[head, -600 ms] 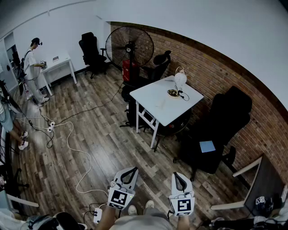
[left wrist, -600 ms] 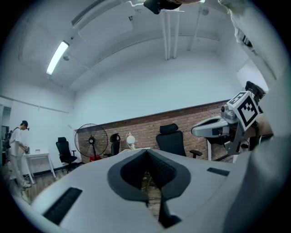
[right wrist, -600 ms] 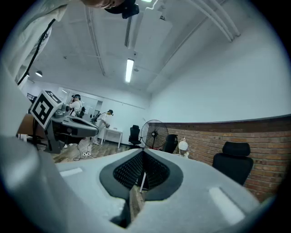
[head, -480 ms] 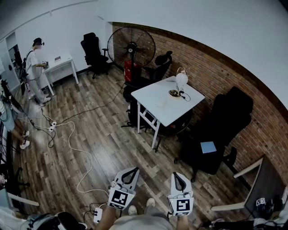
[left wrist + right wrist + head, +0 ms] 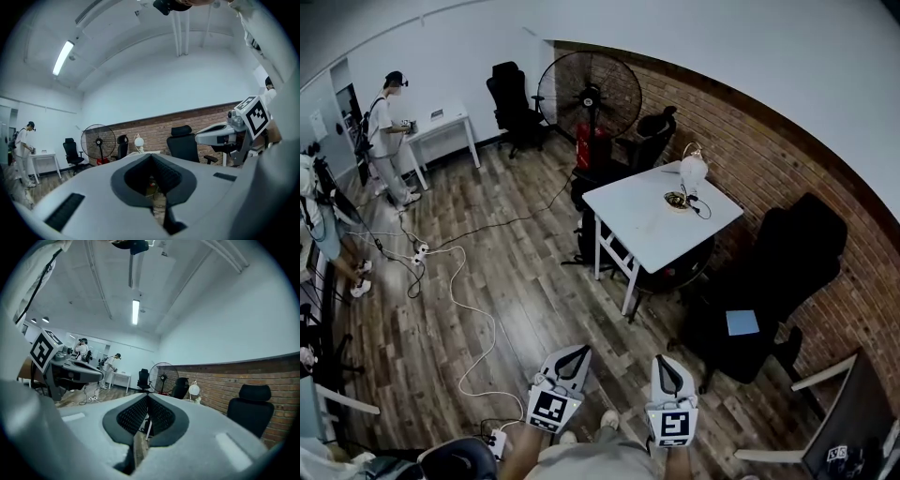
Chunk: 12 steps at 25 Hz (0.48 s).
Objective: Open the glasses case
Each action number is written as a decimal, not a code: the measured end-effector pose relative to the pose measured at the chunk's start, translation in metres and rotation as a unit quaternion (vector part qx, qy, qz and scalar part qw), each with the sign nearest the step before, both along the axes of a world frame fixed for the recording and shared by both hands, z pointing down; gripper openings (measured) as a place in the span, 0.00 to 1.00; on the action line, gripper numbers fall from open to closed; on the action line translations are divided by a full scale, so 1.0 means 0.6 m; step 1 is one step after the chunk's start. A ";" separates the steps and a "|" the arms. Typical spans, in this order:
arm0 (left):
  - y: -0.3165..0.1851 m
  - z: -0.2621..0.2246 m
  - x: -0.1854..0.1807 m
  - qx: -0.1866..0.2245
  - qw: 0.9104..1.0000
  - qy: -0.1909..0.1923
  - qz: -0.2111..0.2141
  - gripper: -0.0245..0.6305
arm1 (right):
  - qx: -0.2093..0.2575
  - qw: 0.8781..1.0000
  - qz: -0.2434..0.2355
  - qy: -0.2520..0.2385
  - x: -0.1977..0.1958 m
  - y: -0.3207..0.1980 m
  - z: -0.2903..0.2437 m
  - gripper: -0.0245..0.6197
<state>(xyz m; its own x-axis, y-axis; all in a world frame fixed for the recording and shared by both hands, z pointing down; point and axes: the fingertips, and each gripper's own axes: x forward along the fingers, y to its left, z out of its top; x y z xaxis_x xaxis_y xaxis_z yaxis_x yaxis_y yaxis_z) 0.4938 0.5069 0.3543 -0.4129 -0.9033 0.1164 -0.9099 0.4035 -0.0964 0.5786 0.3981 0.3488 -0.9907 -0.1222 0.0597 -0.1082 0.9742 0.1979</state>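
I cannot make out a glasses case for certain. A small dark, gold-rimmed object lies on the white table beside a white lamp; it is too small to identify. My left gripper and right gripper are held low in front of the person's body, side by side, far from the table. In the left gripper view the jaws of the left gripper meet with nothing between them. The right gripper likewise has its jaws together and empty.
A large standing fan and black office chairs stand by the brick wall. A pale sheet lies on one chair seat. White cables trail over the wooden floor. A person stands at a small white desk at far left.
The head view has shifted: the table, fan and chairs sit further right and slightly lower in the picture. Both grippers stay shut and low in front of the body.
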 end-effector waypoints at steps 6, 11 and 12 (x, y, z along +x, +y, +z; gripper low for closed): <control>-0.079 0.001 -0.035 -0.009 1.000 -0.014 -0.011 0.04 | -0.008 1.000 -0.027 0.009 -0.049 -0.066 0.007 0.05; -0.126 0.000 -0.052 -0.006 0.999 -0.005 -0.033 0.04 | -0.016 0.999 -0.050 0.012 -0.072 -0.108 0.008 0.05; -0.134 0.000 -0.054 -0.007 0.999 -0.006 -0.037 0.04 | -0.018 0.998 -0.053 0.012 -0.075 -0.116 0.009 0.05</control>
